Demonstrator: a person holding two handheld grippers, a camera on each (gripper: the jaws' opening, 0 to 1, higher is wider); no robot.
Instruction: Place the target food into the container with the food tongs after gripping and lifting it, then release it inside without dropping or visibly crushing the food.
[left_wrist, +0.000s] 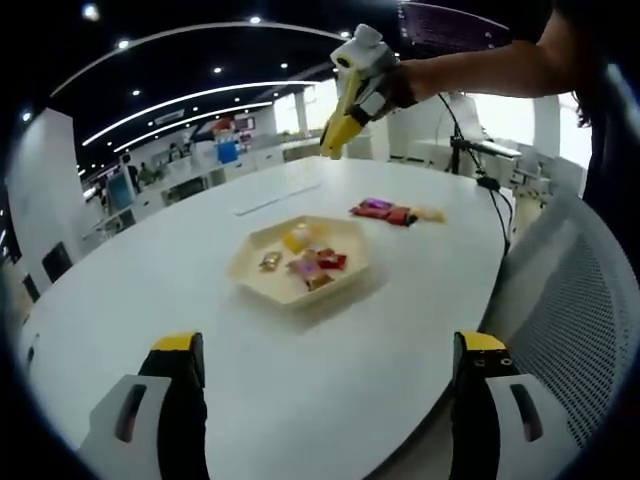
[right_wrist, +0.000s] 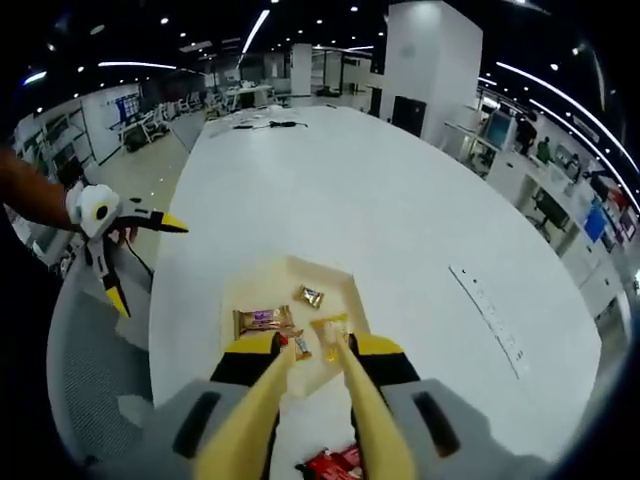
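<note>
Your left gripper (left_wrist: 325, 375) sits low over the near edge of the white table (left_wrist: 200, 280), its two yellow-tipped jaws spread wide apart with nothing between them. Just ahead of it, between the jaws' line of sight, lies the cream hexagonal tray (left_wrist: 255, 272) holding several wrapped candies (left_wrist: 310, 262): a yellow one toward the far side, a gold one at the left, red and pink ones in the middle. Further right on the table, apart from the tray, rests a small cluster of loose wrapped snacks (left_wrist: 385, 211) in red and purple, with a pale one at its right end. Above them hangs your right gripper (left_wrist: 335, 140), carrying the yellow food tongs, held up in the air off the table by your hand (left_wrist: 385, 85). A grey mesh chair (left_wrist: 580, 320) stands at the far right.

From the right gripper view, your left gripper (right_wrist: 135, 250) shows at the left edge, jaws splayed open beside the table. Moving right, the tray (right_wrist: 300, 272) lies below the camera, with a purple-labelled bar (right_wrist: 262, 319) and a gold candy (right_wrist: 311, 296) inside. The yellow food tongs (right_wrist: 318, 380) run down the middle, clamped in your right gripper's jaws; the tong tips stand apart above the tray and hold nothing. Red wrappers (right_wrist: 335, 462) lie on the table at the bottom, beneath the tongs. A white power strip (right_wrist: 490, 310) lies on the table to the right.
</note>
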